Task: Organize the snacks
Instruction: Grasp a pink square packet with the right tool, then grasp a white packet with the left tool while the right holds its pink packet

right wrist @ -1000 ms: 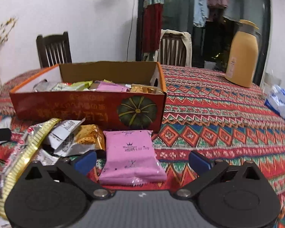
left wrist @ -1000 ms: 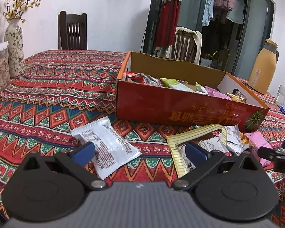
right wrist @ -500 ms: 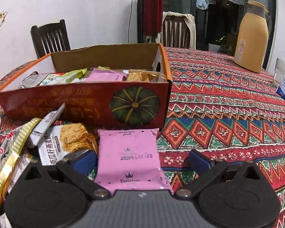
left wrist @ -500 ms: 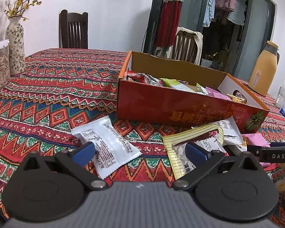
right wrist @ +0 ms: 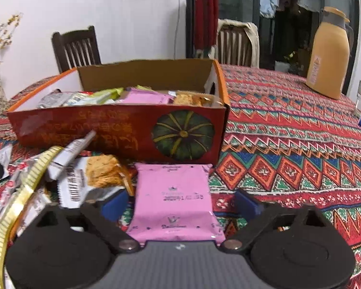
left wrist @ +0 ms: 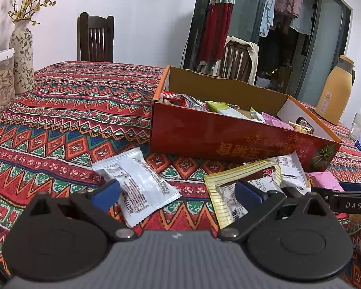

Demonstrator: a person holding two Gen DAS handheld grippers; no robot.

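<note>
The right gripper (right wrist: 180, 203) is wide open, with the pink snack packet (right wrist: 174, 197) flat between its fingers and the red cardboard box (right wrist: 122, 130) just ahead. To grasp well, it should close evenly on the packet's sides, then lift over the box wall. The left gripper (left wrist: 178, 193) is also open, above a white sachet (left wrist: 137, 187).

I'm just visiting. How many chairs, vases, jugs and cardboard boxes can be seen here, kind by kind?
Chairs: 2, the dark chair and the cloth-draped chair
Vases: 1, the flowered vase
Jugs: 1, the tan jug
Boxes: 1, the cardboard box holding snacks
Total: 5
</note>
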